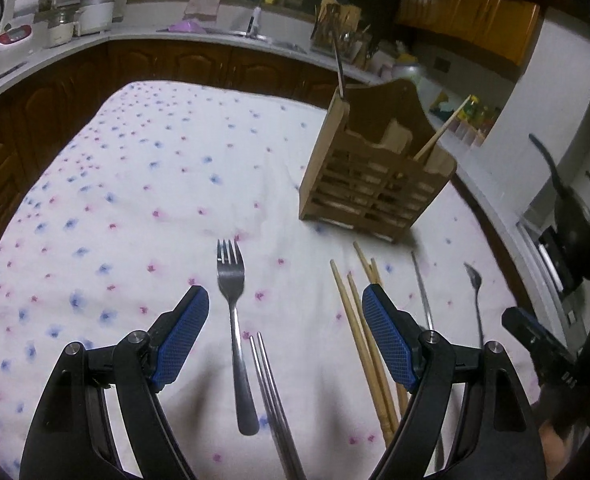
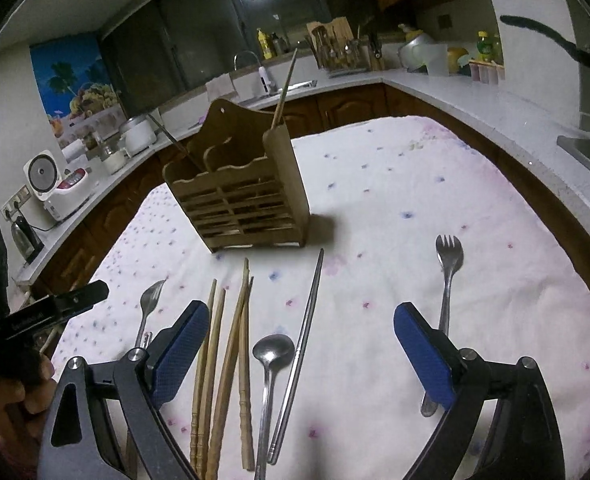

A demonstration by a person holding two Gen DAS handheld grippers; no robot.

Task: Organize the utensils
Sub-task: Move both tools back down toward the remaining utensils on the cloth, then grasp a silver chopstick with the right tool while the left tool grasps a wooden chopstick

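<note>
A wooden utensil holder [image 1: 369, 178] [image 2: 241, 196] stands on the flowered tablecloth, with one wooden chopstick [image 2: 284, 88] and one metal chopstick [image 1: 338, 66] in it. My left gripper [image 1: 285, 306] is open and empty above a steel fork [image 1: 233, 320], with metal chopsticks [image 1: 269, 396] just right of it. Several wooden chopsticks [image 1: 359, 332] [image 2: 223, 364] lie beside them. My right gripper [image 2: 301, 328] is open and empty above a spoon [image 2: 271, 372] and a metal chopstick [image 2: 303, 344]. A spork [image 2: 447, 280] lies to the right.
The tablecloth [image 1: 135, 200] covers a table ringed by a white kitchen counter [image 2: 495, 108] with rice cookers [image 2: 59, 188], a sink and a dish rack. The left gripper's body [image 2: 35, 316] shows at the right wrist view's left edge. A black pan [image 1: 579, 236] sits at the right.
</note>
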